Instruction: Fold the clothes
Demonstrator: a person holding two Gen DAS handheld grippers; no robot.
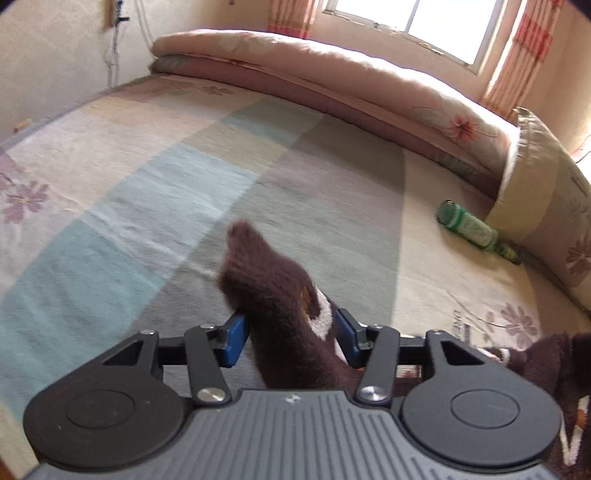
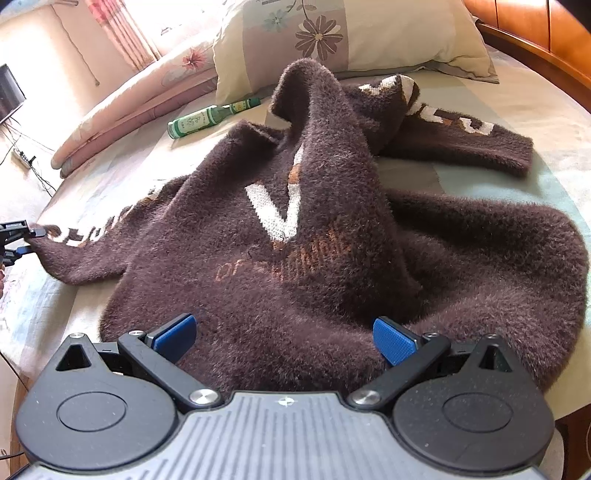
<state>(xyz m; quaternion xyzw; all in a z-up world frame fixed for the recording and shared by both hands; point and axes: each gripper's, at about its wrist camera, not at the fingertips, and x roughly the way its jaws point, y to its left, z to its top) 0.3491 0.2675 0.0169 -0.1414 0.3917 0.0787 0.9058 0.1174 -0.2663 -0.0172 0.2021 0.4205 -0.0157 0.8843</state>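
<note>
A fuzzy dark brown sweater (image 2: 295,240) with white letters lies crumpled on the bed, its middle bunched up into a peak. One sleeve end (image 1: 273,288) stands up between the blue pads of my left gripper (image 1: 291,321); the pads sit apart at either side of it and do not squeeze it. In the right wrist view that left gripper (image 2: 31,242) is at the far left, at the tip of the stretched-out sleeve. My right gripper (image 2: 284,339) stands wide open just over the sweater's near hem, its pads clear of the cloth.
A green glass bottle (image 1: 469,225) (image 2: 207,120) lies on the patchwork bedsheet (image 1: 147,184) beside a floral pillow (image 2: 351,33). A rolled pink quilt (image 1: 332,74) runs along the wall under the window. A wooden headboard (image 2: 535,33) borders the far right.
</note>
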